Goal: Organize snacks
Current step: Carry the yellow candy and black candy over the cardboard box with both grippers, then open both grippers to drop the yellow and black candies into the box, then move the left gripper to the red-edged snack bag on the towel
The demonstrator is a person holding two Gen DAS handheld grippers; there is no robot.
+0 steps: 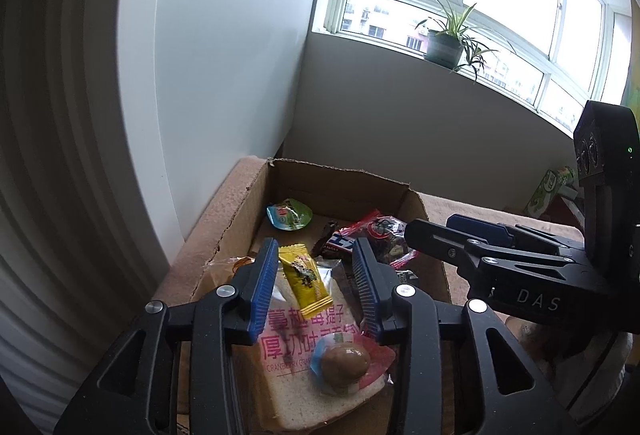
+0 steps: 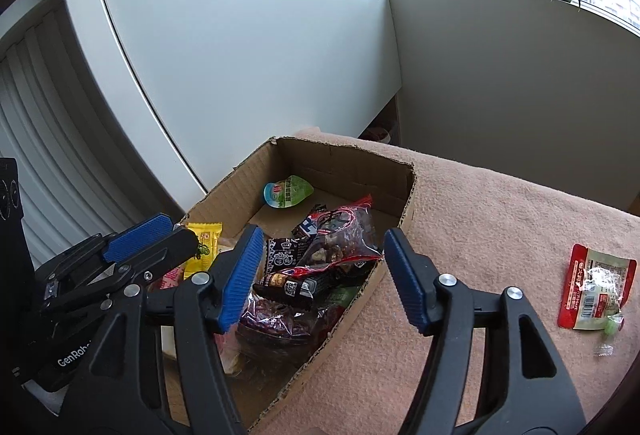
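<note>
An open cardboard box (image 1: pixel 240 211) (image 2: pixel 396 231) sits on a pink cloth and holds several snacks. Inside lie a wrapped bread slice (image 1: pixel 304 351), a yellow packet (image 1: pixel 305 279) (image 2: pixel 204 241), a packed brown egg (image 1: pixel 344 362), a green jelly cup (image 1: pixel 289 214) (image 2: pixel 286 191), and dark and red bags (image 1: pixel 372 235) (image 2: pixel 336 239). My left gripper (image 1: pixel 316 263) is open and empty above the bread and yellow packet. My right gripper (image 2: pixel 320 255) is open and empty over the box's right wall. A red and white packet (image 2: pixel 596 287) lies on the cloth to the right of the box.
A white cabinet (image 2: pixel 240 35) stands right behind the box. A grey wall and a window sill with a potted plant (image 1: pixel 448 43) are farther back. A green carton (image 1: pixel 548 193) stands at the far right. The pink cloth (image 2: pixel 500 215) extends right of the box.
</note>
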